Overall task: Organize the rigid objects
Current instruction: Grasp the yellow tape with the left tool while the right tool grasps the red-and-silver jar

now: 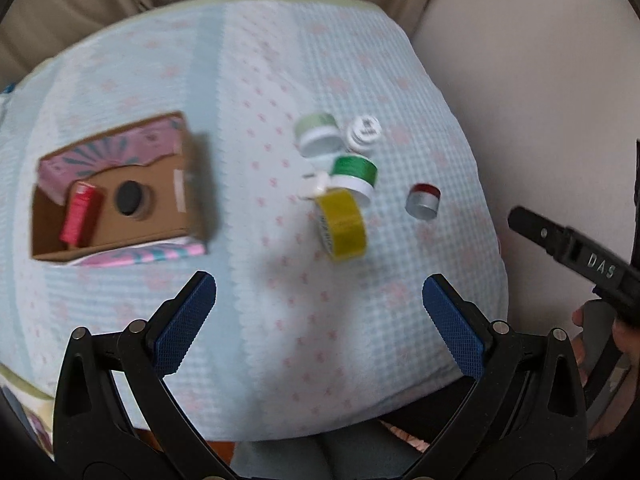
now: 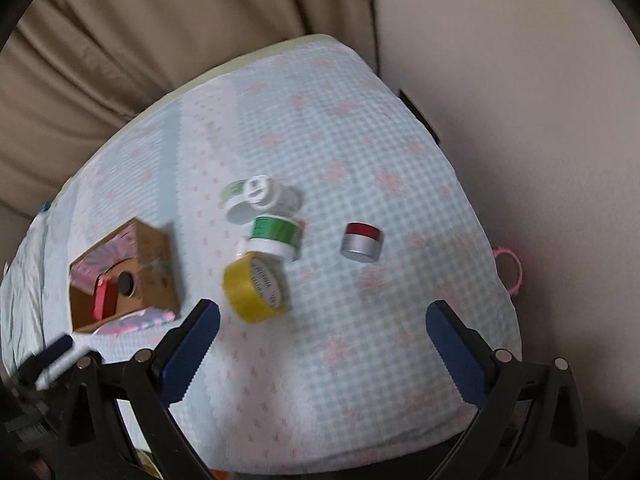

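While the yellow tape roll [image 2: 256, 286] lies on its side on the tabletop [image 2: 360, 380], hole toward four o'clock, beside the green jar [image 2: 276, 234], it sits at eleven o'clock from the right tongs [image 2: 322, 360], nearer than the left tongs [image 1: 320, 324]; both gape empty.

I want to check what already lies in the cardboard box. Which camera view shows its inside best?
The left wrist view: the cardboard box is larger there and its opening faces the camera, showing a red object and a black round object inside. The right wrist view shows the same box smaller and more from the side.
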Demonstrator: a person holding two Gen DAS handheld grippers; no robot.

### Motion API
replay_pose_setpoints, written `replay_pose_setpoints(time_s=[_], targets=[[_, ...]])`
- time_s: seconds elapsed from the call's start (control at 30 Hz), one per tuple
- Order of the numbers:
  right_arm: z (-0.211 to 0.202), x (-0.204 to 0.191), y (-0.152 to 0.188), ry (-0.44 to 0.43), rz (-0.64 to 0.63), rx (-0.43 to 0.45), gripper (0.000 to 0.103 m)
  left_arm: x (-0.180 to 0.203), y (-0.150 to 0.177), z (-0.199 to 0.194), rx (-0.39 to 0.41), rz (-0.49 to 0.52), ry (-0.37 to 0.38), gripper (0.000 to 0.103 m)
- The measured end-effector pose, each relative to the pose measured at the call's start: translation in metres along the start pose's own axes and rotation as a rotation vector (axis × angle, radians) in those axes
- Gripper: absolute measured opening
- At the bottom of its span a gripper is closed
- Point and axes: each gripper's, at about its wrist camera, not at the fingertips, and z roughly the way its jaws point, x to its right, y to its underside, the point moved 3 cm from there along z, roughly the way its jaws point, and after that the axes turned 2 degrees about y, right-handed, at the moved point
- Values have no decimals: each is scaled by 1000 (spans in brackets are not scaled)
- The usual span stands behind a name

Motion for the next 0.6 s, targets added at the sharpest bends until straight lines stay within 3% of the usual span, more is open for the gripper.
replay_pose_setpoints(time_s=[0.2, 0.6], targets=[[44, 19, -11, 18, 80, -61, 103, 6, -7, 75, -60, -85, 49, 103], [165, 50, -28, 68, 219, -186, 100, -4, -19, 193, -144, -158, 14, 99]])
